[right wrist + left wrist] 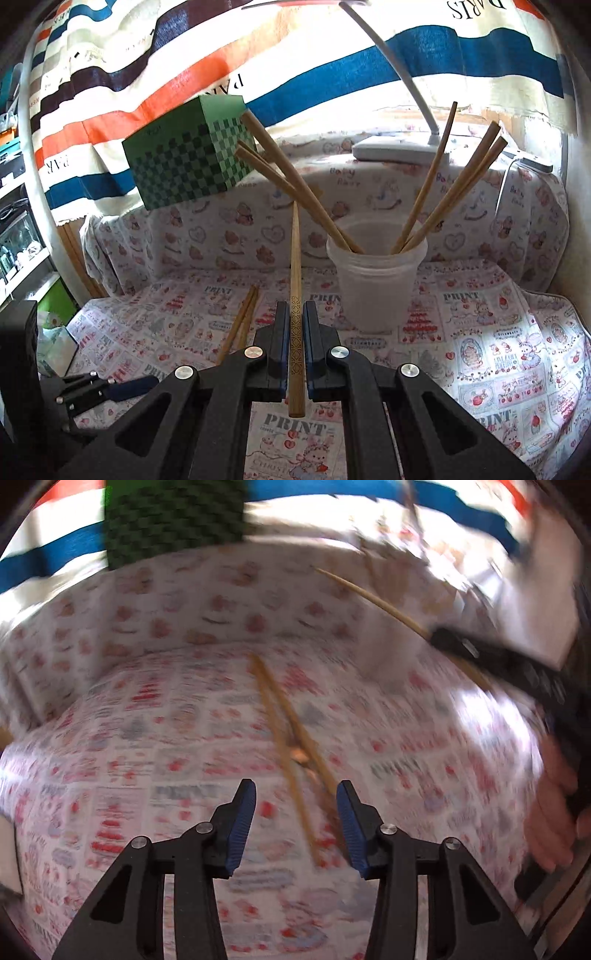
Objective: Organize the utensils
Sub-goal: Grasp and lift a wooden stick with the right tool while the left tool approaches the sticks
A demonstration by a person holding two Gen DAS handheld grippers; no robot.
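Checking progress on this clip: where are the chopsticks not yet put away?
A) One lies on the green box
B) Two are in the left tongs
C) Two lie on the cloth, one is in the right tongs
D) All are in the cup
C: the right wrist view shows a pair flat on the cloth, one chopstick clamped in the right tongs, and the others standing in the cup.
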